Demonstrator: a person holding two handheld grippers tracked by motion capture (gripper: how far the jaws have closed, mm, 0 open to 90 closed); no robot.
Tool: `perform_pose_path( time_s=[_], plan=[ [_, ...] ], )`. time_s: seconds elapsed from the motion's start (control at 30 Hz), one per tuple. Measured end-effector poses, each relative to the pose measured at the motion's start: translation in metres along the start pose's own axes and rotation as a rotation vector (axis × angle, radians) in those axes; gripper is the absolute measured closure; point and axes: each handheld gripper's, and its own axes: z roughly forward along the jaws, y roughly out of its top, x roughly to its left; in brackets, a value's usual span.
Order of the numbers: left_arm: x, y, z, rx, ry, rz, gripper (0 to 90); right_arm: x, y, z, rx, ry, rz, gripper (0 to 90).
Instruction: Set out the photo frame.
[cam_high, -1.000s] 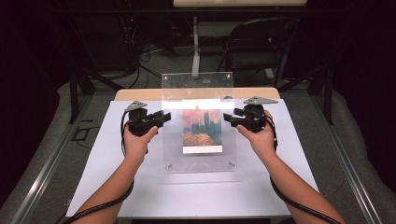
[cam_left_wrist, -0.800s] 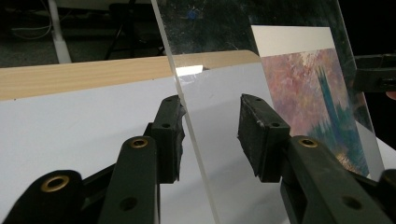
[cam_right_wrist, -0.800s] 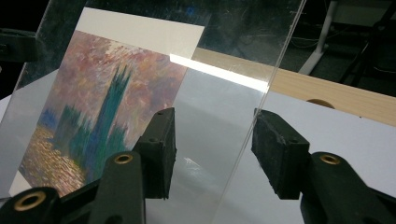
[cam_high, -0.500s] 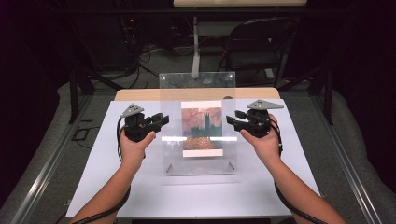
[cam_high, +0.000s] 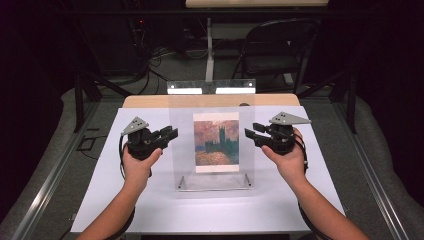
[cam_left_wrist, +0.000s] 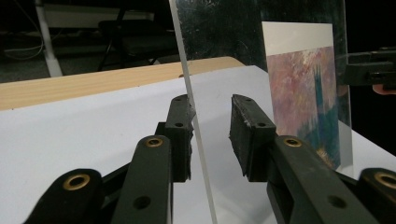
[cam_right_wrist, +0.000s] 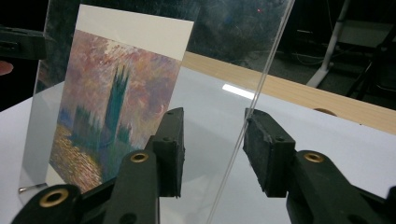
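High cam is looking fwd/down over whole table (cam_high: 150, 210). Both gripper cams are sitting close-in, facing each other across the clear frame (cam_high: 212, 95); all 3 views are sharing its painted print (cam_high: 216, 142) (cam_left_wrist: 303, 98) (cam_right_wrist: 112, 98).

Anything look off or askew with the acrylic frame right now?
Nothing stands out. The clear acrylic frame stands on the white table sheet with the painting print sitting straight in it. The left gripper and right gripper are open, each straddling a side edge of the frame.
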Motion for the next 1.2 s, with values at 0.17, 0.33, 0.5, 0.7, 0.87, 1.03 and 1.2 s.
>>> perform_pose_path(
  time_s=[0.17,0.33,0.5,0.7,0.87,1.03,1.2],
  plan=[
    [-0.008,-0.005,-0.012,-0.018,-0.015,0.021,71.8,0.007,-0.007,-0.015,-0.041,0.016,-0.005,63.5],
    [-0.015,-0.013,-0.023,-0.043,-0.039,0.021,73.9,0.016,-0.012,-0.027,-0.057,0.014,-0.023,66.1],
    [-0.019,-0.018,-0.030,-0.052,-0.050,0.030,75.0,0.022,-0.016,-0.036,-0.065,0.028,-0.015,68.4],
    [-0.024,-0.021,-0.036,-0.052,-0.050,0.048,75.3,0.025,-0.019,-0.044,-0.067,0.039,-0.008,70.5],
    [-0.029,-0.024,-0.040,-0.044,-0.051,0.065,75.3,0.028,-0.024,-0.048,-0.084,0.045,-0.007,71.3],
    [-0.034,-0.026,-0.045,-0.035,-0.041,0.095,75.0,0.032,-0.026,-0.054,-0.083,0.048,-0.014,71.7],
    [-0.036,-0.030,-0.048,-0.046,-0.060,0.081,74.4,0.035,-0.030,-0.058,-0.089,0.059,-0.007,72.0]
  ],
)
